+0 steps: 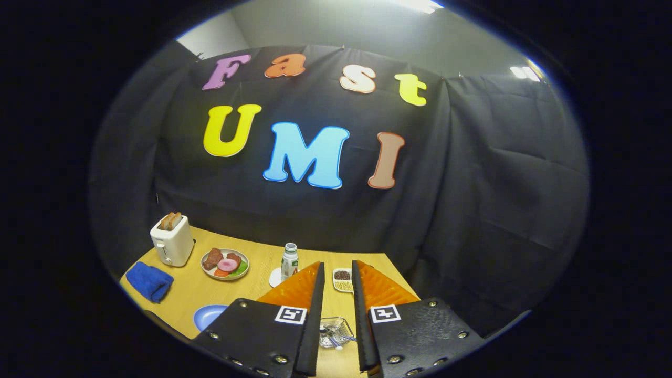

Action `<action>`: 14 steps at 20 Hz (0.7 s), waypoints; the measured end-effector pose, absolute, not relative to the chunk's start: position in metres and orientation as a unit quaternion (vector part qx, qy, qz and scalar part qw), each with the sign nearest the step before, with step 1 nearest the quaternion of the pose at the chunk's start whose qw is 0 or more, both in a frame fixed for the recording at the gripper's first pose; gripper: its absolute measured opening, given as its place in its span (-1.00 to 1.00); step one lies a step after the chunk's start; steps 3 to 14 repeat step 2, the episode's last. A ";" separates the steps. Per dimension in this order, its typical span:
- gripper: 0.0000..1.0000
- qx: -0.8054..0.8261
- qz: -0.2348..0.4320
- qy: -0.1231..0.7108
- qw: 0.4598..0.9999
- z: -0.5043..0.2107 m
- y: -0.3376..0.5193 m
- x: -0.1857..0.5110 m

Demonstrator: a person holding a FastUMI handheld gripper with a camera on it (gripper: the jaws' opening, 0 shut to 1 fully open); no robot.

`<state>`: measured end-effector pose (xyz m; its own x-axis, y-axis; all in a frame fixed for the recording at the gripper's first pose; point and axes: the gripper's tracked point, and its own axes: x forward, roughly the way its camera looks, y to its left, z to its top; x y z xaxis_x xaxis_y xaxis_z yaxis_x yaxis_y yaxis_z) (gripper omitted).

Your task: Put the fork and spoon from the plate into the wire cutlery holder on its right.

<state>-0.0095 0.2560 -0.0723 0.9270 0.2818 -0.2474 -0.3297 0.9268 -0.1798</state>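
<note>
- Wire cutlery holder (336, 332) sits on your wooden tabletop (189, 294), seen low in the gap between your fingers (315, 294), with cutlery handles inside it.
- Your gripper (335, 273) hangs above the tabletop, fingers a narrow gap apart, clamping nothing.
- Round blue plate (207, 316) lies left of the holder.
- Beyond: white toaster (172, 241), folded blue cloth (149, 281), small bottle (289, 260).

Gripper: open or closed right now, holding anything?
Gripper: open, holding nothing; its fingers are raised above the table, with the wire cutlery holder seen in the gap between them.
</note>
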 end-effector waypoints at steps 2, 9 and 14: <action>-0.34 -0.086 0.161 0.085 0.979 -0.064 0.283 -0.008; -0.34 -0.086 0.161 0.085 0.979 -0.064 0.283 -0.008; -0.34 -0.086 0.161 0.085 0.979 -0.064 0.283 -0.008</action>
